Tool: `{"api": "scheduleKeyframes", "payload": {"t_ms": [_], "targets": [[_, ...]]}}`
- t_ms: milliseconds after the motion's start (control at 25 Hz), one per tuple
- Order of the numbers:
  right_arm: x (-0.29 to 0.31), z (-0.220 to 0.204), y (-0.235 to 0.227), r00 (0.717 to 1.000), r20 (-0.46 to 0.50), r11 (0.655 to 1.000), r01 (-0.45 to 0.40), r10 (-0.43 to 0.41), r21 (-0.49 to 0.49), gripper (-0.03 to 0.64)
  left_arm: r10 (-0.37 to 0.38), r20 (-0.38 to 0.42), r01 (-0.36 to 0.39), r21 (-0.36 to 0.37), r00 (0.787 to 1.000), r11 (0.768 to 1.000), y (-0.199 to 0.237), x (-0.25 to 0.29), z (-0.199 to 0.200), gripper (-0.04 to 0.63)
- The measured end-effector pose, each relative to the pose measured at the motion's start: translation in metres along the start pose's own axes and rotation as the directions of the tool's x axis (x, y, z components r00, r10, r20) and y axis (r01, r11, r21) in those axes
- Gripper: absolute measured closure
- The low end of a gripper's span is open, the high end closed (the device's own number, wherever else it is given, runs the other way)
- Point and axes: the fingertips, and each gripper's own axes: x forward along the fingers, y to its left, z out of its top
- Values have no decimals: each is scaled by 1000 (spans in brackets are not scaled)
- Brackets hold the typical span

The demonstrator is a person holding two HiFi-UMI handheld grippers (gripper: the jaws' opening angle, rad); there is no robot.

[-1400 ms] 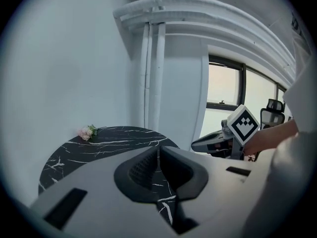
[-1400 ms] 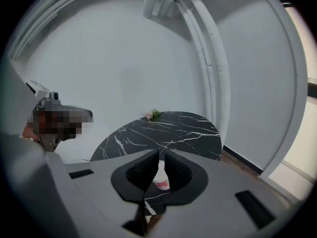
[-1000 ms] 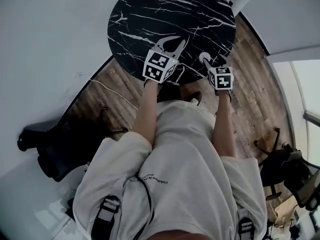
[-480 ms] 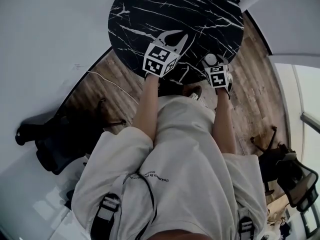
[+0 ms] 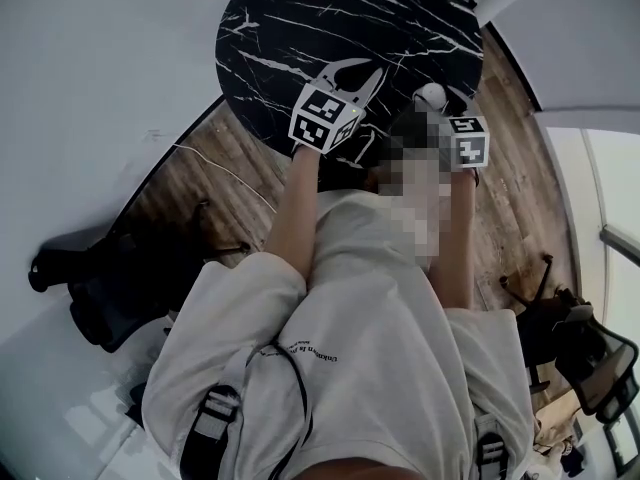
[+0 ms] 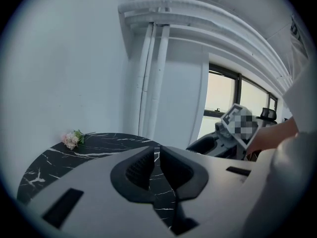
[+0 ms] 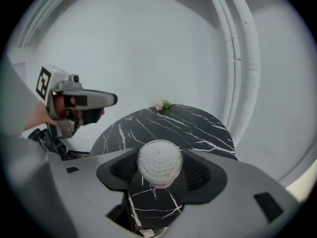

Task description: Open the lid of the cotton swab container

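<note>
Steep downward look at a person standing by a round black marble table (image 5: 330, 8), a handheld gripper in each hand. Clamped in the right gripper (image 5: 434, 102), over the near right edge of the table and apparently lifted clear of it: the cotton swab container (image 5: 430, 92), small and round. In the right gripper view, jaws pressed against opposite sides of the container (image 7: 159, 163), with white swab heads packed in a dome toward the camera and a pink band beneath (lid probably clear and in place, though impossible to confirm). Left gripper (image 6: 157, 155) empty, jaws drawn together to a thin slit, hovering over the table to the left of the right one and apart from the container. A small sprig of pale flowers (image 6: 73, 139) lying at the far rim of the table.

Probably light, thin, stiff plastic: smooth, slippery, and liable to crack or squirt out under a hard squeeze. Best kept gripped on the body, as now, with the top left free. For the lid, take hold on opposite sides of the cap at its rim, with moderate pressure. Lift or twist gently to avoid scattering swabs.
</note>
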Motion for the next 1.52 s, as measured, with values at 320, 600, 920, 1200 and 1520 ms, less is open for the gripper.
{"api": "scheduleKeyframes", "payload": {"t_ms": [320, 600, 920, 1200, 1520], "targets": [[-61, 56, 6, 993, 88, 997, -69, 72, -45, 325, -50, 62, 46, 64, 997, 997, -48, 0, 18, 565], [-87, 62, 11, 990, 113, 996, -76, 82, -56, 325, -96, 64, 89, 113, 993, 990, -78, -6, 21, 565], [-112, 74, 24, 981, 163, 994, -95, 104, -62, 325, -135, 33, 130, 122, 990, 984, -106, -4, 12, 406], [-124, 80, 57, 966, 203, 985, -143, 161, -101, 325, -158, 13, 154, 158, 987, 975, -128, -8, 2, 330], [-126, 76, 91, 961, 158, 966, -201, 227, -165, 325, -167, -10, 166, 173, 986, 971, -143, -7, -7, 321]]}}
